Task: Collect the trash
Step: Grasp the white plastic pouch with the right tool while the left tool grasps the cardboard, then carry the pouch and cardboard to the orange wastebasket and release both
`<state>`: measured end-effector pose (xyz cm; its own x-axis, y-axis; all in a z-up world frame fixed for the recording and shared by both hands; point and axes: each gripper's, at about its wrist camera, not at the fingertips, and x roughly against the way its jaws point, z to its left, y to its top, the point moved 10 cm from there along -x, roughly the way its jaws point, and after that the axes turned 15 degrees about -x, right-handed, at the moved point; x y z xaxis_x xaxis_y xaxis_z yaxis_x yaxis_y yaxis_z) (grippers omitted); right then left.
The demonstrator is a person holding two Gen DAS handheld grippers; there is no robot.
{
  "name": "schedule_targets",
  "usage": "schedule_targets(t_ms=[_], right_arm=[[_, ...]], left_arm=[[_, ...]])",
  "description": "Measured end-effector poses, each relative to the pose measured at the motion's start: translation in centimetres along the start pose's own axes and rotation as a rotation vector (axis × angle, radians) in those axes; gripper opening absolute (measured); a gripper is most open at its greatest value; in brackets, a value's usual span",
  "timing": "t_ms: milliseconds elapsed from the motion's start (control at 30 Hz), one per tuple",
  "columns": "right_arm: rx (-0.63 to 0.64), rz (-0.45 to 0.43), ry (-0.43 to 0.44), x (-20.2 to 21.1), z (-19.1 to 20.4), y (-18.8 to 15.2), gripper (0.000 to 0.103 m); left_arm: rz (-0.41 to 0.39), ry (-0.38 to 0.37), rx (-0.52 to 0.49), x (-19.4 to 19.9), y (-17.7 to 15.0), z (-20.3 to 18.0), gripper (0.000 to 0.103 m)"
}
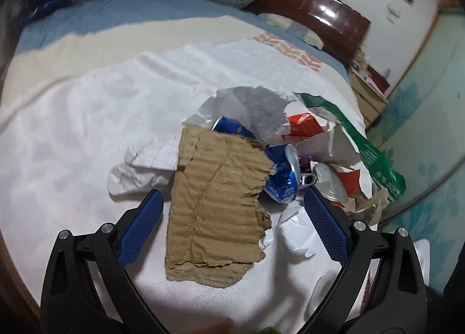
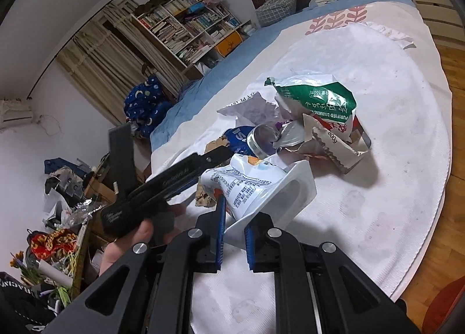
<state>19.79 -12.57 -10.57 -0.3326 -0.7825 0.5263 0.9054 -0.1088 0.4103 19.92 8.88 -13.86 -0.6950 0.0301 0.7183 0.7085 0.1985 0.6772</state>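
On the bed, a white textured cloth (image 1: 87, 119) carries a small heap of trash. The left gripper (image 1: 232, 197) hangs over it with its blue-padded fingers (image 1: 142, 226) spread wide, and they hold nothing. Between them, lower down, lies a torn piece of brown corrugated cardboard (image 1: 215, 203), flat on the cloth. Just beyond its far right edge rests a crushed blue drink can (image 1: 283, 177), and to its left sits a crumpled white sheet of paper (image 1: 139, 168). Farther right, a torn green and white plastic wrapper (image 1: 375, 156) lies against red and white packaging scraps (image 1: 305, 126).

The right gripper (image 2: 234, 219) is pinching a squashed white plastic cup with blue printed text (image 2: 261, 188); its fingers are pressed on the near edge of the cup, which is lifted above the cloth. In the right wrist view the same heap is seen beyond the cup, with the can (image 2: 247, 139) and the green wrapper (image 2: 319, 98) at the far side. At the left of that view the person's left hand (image 2: 128, 244) grips the black handle of the other tool (image 2: 162, 185).
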Motion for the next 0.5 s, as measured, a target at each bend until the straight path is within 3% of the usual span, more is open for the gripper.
schedule_targets(t_ms=[100, 233, 500], right_arm=[[-0.008, -0.011, 0.0, 0.7, -0.5, 0.6, 0.014], [-0.023, -0.023, 0.004, 1.5, -0.7, 0.8, 0.014], [-0.004, -0.031, 0.002, 2.8, -0.7, -0.1, 0.014]], left_arm=[[0.024, -0.006, 0.004, -0.3, -0.5, 0.2, 0.063], [0.027, -0.013, -0.004, 0.1, -0.9, 0.2, 0.058], [-0.039, 0.023, -0.023, 3.5, -0.9, 0.7, 0.053]])
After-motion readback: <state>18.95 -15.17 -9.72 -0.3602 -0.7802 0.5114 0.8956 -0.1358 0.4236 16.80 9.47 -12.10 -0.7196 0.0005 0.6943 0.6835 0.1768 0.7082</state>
